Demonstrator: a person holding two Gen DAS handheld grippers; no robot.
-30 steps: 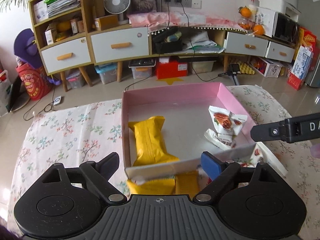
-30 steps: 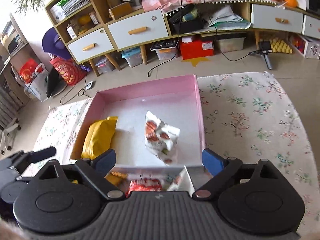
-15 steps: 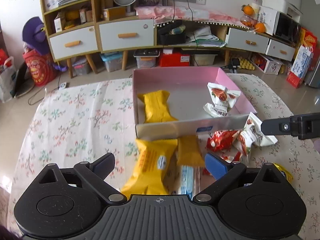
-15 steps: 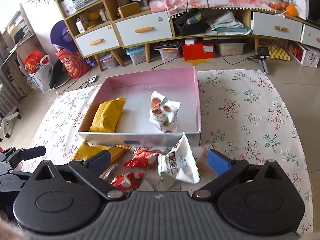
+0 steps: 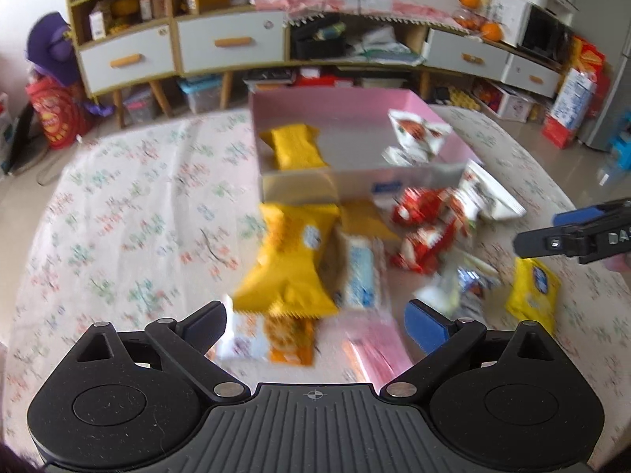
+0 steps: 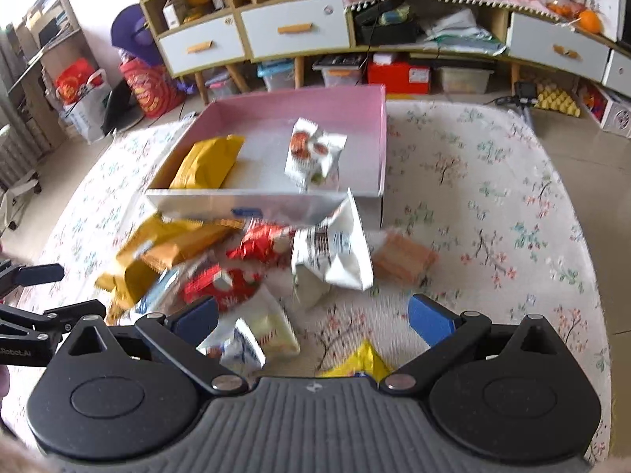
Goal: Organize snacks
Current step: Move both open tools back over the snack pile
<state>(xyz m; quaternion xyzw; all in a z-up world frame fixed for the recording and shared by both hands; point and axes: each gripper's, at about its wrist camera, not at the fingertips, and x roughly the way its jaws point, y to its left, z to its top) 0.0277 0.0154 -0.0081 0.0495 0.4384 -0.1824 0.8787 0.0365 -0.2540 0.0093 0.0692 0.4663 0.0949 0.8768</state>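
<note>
A pink box (image 5: 335,102) (image 6: 380,146) sits on the flowered cloth with a yellow packet (image 5: 295,151) (image 6: 209,161) and a white snack bag (image 5: 418,134) (image 6: 315,153) inside. In front of it lies a heap of packets: a large yellow one (image 5: 288,264) (image 6: 138,260), red ones (image 5: 426,228) (image 6: 256,244), a white-blue one (image 5: 361,272) and a white bag (image 6: 335,252). My left gripper (image 5: 315,323) hangs open over the near packets, holding nothing. My right gripper (image 6: 313,315) is open and empty above a white packet (image 6: 256,335).
A small yellow packet (image 5: 532,291) (image 6: 363,362) lies apart at the right. An orange packet (image 6: 402,256) rests by the box's front corner. Drawers and shelves (image 5: 228,43) line the back wall. The flowered cloth (image 6: 493,216) is bare right of the box.
Both grippers have drawn back from the box toward me, so the heap of packets in front of it has come into view. Both jaws opened a little wider.
</note>
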